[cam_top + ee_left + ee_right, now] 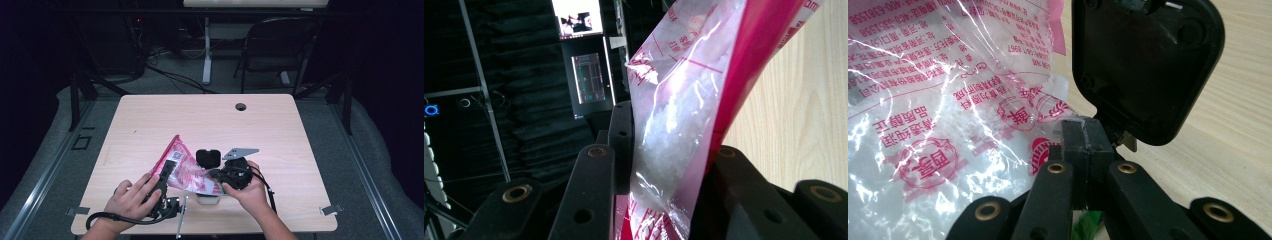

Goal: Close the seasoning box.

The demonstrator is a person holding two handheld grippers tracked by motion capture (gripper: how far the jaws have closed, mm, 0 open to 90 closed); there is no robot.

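Pink-and-clear plastic bag point(182, 167) of white granules, printed in red, lifted off the front half of the light wooden table point(280, 130) and tilted, its upper corner pointing away from the person. Pinched near its lower left end by the left gripper point(166, 170), jaws partly closed with the film and white crystals point(674, 125) pressed between the pads, as seen in the left gripper view. Just right of the bag, a black square lid point(208, 157) with rounded corners, standing up from a small clear container point(207, 198) tucked under the bag's lower edge. At the bag's right end, the right gripper point(218, 175), jaws drawn fully together; in the right gripper view point(1087, 137) the tips meeting at the bag's lower edge beside the lid point(1143, 65), whether any film is caught between them impossible to tell. Grey three-cornered plate point(240, 152) atop that gripper, just right of the lid. Left hand point(131, 200) wrapped around its gripper below the bag, black cable point(115, 220) looping towards the table's front edge. Right hand point(250, 190) to the bag's right. Beyond the bag, a round cable hole point(241, 106) near the table's far edge; farther back, a dark folding chair point(275, 45) on grey carpet.
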